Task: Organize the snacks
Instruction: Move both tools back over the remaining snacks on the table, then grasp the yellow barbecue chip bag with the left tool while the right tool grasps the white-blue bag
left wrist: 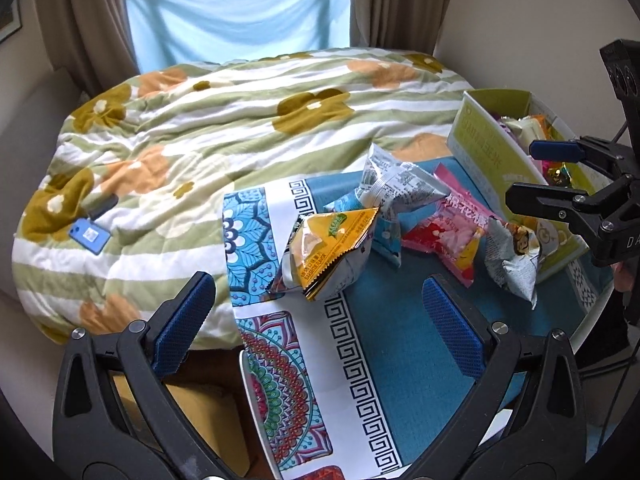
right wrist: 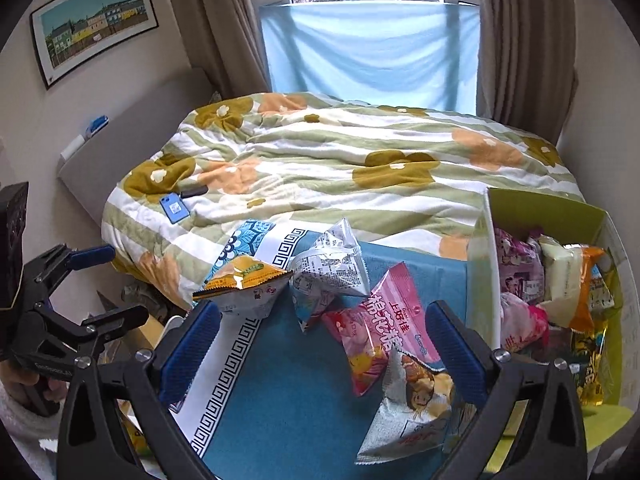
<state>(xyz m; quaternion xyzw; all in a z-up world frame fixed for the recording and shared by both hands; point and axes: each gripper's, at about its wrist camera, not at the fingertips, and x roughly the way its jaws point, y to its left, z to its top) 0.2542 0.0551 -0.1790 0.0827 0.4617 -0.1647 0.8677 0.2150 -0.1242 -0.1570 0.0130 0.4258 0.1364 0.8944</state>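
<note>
Several snack bags lie on a blue patterned tablecloth point(left wrist: 392, 344): a yellow bag point(left wrist: 328, 252) point(right wrist: 244, 284), a silver-blue bag point(left wrist: 394, 188) point(right wrist: 328, 268), a pink bag point(left wrist: 452, 224) point(right wrist: 380, 328) and a silver cartoon bag point(left wrist: 514, 260) point(right wrist: 412, 404). A green cardboard box point(left wrist: 484, 140) point(right wrist: 484, 276) at the right holds several more snacks. My left gripper point(left wrist: 316, 320) point(right wrist: 108, 284) is open and empty, just short of the yellow bag. My right gripper point(right wrist: 320, 344) point(left wrist: 532, 172) is open and empty, above the pink and cartoon bags, beside the box.
A bed with a green and white flowered quilt point(left wrist: 208, 128) point(right wrist: 340, 160) lies behind the table. A blue phone point(left wrist: 90, 236) point(right wrist: 174, 208) rests on it. Curtains and a window stand at the back, a framed picture point(right wrist: 94, 24) on the left wall.
</note>
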